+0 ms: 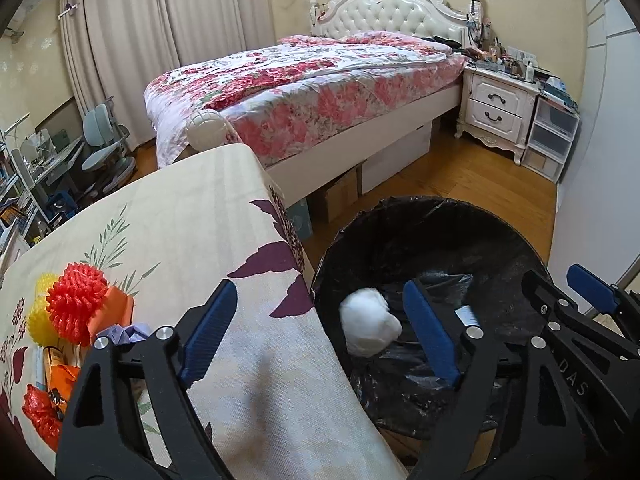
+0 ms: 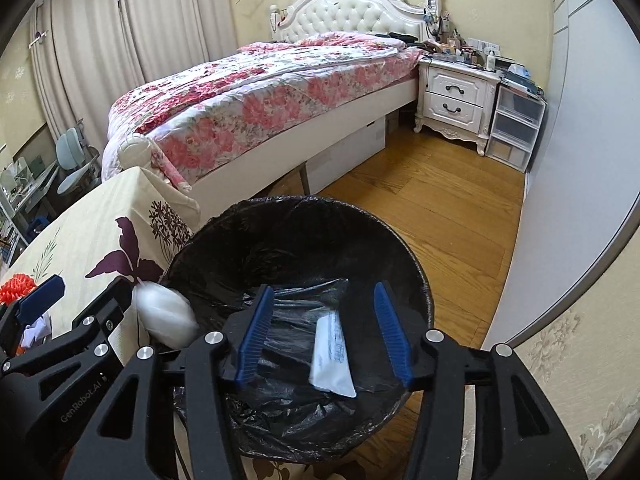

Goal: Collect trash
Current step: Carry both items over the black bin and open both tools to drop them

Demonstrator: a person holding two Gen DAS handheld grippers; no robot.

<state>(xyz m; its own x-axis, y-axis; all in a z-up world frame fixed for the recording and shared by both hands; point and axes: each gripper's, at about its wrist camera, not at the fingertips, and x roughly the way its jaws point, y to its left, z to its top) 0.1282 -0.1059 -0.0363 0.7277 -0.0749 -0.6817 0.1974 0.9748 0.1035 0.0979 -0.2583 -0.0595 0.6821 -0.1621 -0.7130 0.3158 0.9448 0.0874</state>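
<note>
A round bin lined with a black bag (image 1: 432, 240) (image 2: 304, 240) stands on the floor beside the table. A white crumpled wad (image 1: 370, 328) (image 2: 164, 314) is in mid-air at the bin's left rim, between my open left fingers. A white wrapper (image 2: 332, 358) lies in the bin bottom. My left gripper (image 1: 320, 336) is open over the table edge and bin. My right gripper (image 2: 324, 332) is open and empty above the bin. More trash (image 1: 52, 380) lies on the table at the left: orange and red wrappers and lilac paper.
The table (image 1: 192, 220) has a floral cloth, with red and yellow spiky balls (image 1: 74, 304) at its left. A bed (image 1: 320, 92) stands behind, with boxes under it, a nightstand (image 1: 496, 108) and plastic drawers. The floor (image 2: 440, 208) is wood, with a wall to the right.
</note>
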